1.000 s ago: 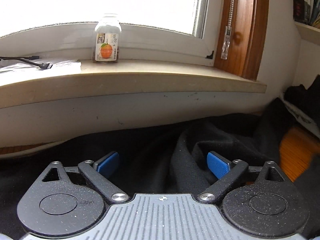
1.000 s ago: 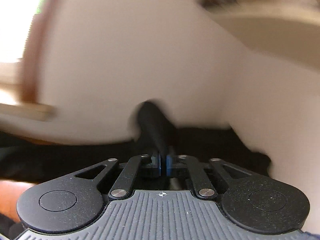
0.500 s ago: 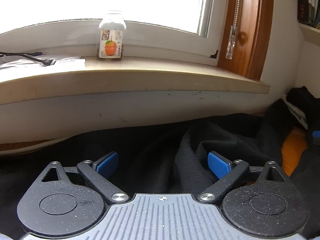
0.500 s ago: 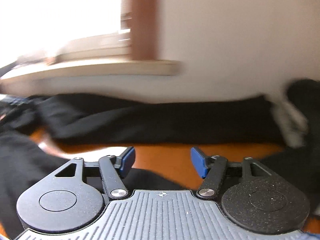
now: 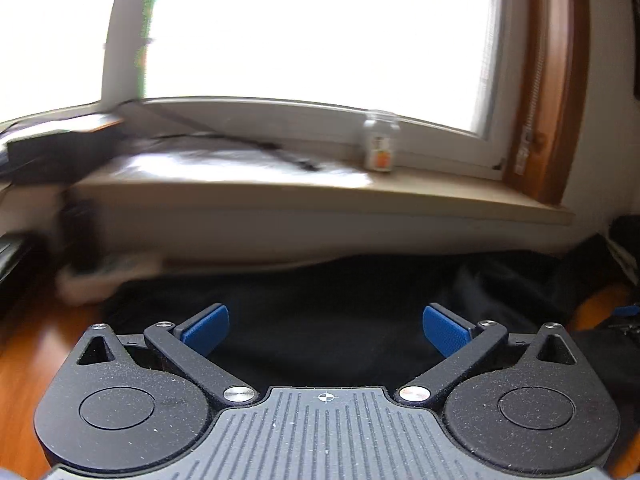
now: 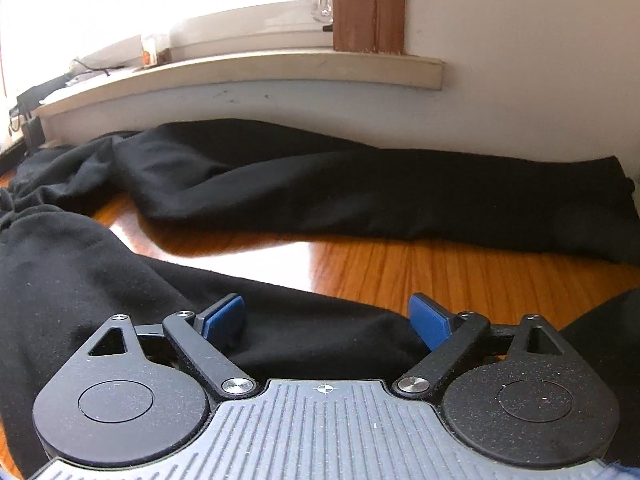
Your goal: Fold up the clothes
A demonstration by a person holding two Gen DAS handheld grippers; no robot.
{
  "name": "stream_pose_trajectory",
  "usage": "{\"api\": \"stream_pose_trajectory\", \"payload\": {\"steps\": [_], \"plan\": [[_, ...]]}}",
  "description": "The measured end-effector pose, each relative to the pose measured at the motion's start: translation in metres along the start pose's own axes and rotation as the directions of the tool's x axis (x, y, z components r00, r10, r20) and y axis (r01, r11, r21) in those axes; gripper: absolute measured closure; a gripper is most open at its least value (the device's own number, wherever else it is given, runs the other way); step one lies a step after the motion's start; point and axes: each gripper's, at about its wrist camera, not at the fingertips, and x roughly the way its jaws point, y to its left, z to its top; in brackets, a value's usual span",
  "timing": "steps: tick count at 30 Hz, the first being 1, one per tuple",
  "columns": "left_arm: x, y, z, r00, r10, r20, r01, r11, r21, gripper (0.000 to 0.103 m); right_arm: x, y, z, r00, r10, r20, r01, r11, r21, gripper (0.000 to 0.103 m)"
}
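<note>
Black trousers (image 6: 360,196) lie spread on an orange wooden table (image 6: 420,268) under a window sill. One leg stretches along the wall, the other (image 6: 120,280) runs toward me in the right wrist view. My right gripper (image 6: 324,320) hovers low over that near leg, its jaws still opening, blue pads (image 6: 224,316) apart with cloth lying between and below them, not pinched. In the left wrist view the same black cloth (image 5: 340,300) fills the area ahead. My left gripper (image 5: 326,330) is wide and still opening above it, holding nothing.
A pale window sill (image 5: 320,192) runs above the table, carrying a small bottle (image 5: 380,148), a cable (image 5: 280,152) and papers. A wooden window frame (image 6: 368,4) stands at the right. Dark objects (image 5: 48,156) sit blurred at the far left. The wall closes off the back.
My right gripper let go of the dark cloth it pinched, swung down and opened over the near trouser leg. My left gripper slid left along the table, staying open.
</note>
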Motion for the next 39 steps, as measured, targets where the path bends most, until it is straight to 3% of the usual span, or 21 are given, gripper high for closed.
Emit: {"api": "stream_pose_trajectory", "payload": {"steps": [6, 9, 19, 23, 28, 31, 35, 39], "plan": [[-0.016, 0.032, -0.036, 0.998, 0.059, -0.035, -0.06, 0.997, -0.041, 0.0, -0.011, -0.008, -0.007, 1.0, -0.003, 0.001, 0.003, 1.0, 0.007, 0.012], [-0.013, 0.043, -0.048, 0.998, 0.047, -0.041, -0.051, 0.996, -0.08, 0.0, -0.012, -0.009, -0.008, 1.0, -0.014, 0.003, 0.014, 1.0, 0.011, 0.011], [-0.002, 0.057, -0.055, 1.0, 0.01, -0.021, -0.013, 0.988, -0.155, 0.0, -0.013, -0.005, -0.008, 0.998, -0.055, 0.013, 0.055, 0.998, -0.003, 0.009], [-0.001, 0.063, -0.056, 0.999, 0.019, -0.031, -0.025, 0.979, -0.2, 0.0, -0.023, 0.008, -0.002, 0.995, -0.082, 0.058, 0.085, 0.996, -0.042, 0.009], [-0.001, 0.062, -0.057, 0.999, 0.018, -0.033, -0.024, 0.98, -0.2, 0.0, -0.03, 0.066, 0.031, 0.992, 0.044, 0.121, -0.029, 0.992, -0.122, 0.009], [-0.002, 0.063, -0.057, 0.999, 0.024, -0.025, -0.029, 0.979, -0.202, 0.0, -0.021, 0.118, 0.051, 0.978, 0.165, 0.129, -0.139, 0.971, -0.193, 0.009], [-0.002, 0.065, -0.058, 0.999, 0.02, -0.032, -0.027, 0.976, -0.218, 0.0, 0.006, 0.205, 0.068, 0.934, 0.348, 0.084, -0.314, 0.909, -0.275, 0.009], [-0.003, 0.068, -0.058, 0.999, 0.022, -0.031, -0.028, 0.971, -0.236, 0.0, 0.033, 0.293, 0.069, 0.883, 0.469, -0.006, -0.439, 0.823, -0.362, 0.01]]}}
